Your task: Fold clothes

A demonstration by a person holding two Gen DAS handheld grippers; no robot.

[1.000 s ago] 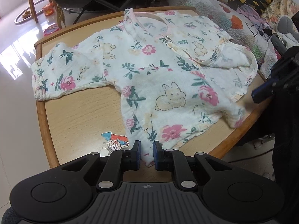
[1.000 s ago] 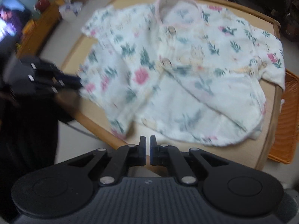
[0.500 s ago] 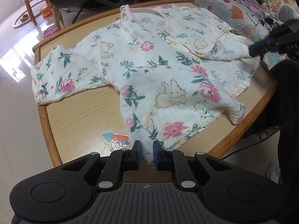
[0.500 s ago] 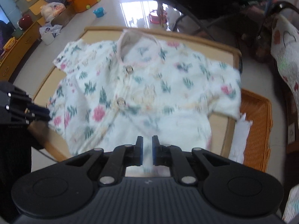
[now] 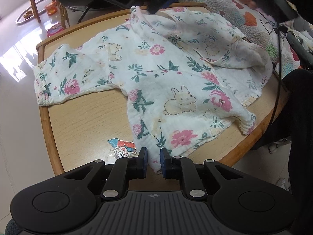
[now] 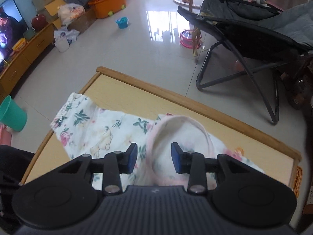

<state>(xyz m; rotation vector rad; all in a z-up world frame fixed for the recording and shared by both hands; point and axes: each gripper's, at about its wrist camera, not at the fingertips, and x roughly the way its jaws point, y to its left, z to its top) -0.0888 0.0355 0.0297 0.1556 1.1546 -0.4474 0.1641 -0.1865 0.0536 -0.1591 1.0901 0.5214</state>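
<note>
Since a second ago my right gripper has swung from the near hem across to the far side of the table, and its jaws have just been opening; they now stand apart over the pink-trimmed collar, whose left edge lies between the blue pads without either pad pressing on it. In the left wrist view that same gripper shows as a dark, blurred shape at the top, its tip just above the neckline. My left gripper has not shifted: its jaws sit close together with a narrow gap, and the bottom corner of the floral baby shirt hangs in that gap, though I cannot tell whether the pads actually pinch the cloth. Working outward from there, a rocket sticker lies on the bare wood just left of the hem. The shirt is spread front-up on the wooden table, printed with rabbits, pink flowers and green leaves, one sleeve stretched flat toward the left rim and the other side already folded in over the chest on the right, bunched near the table's edge. Beyond the table, the right wrist view shows a glossy tiled floor, a black folding chair to the right, and a green bucket at the left.
</note>
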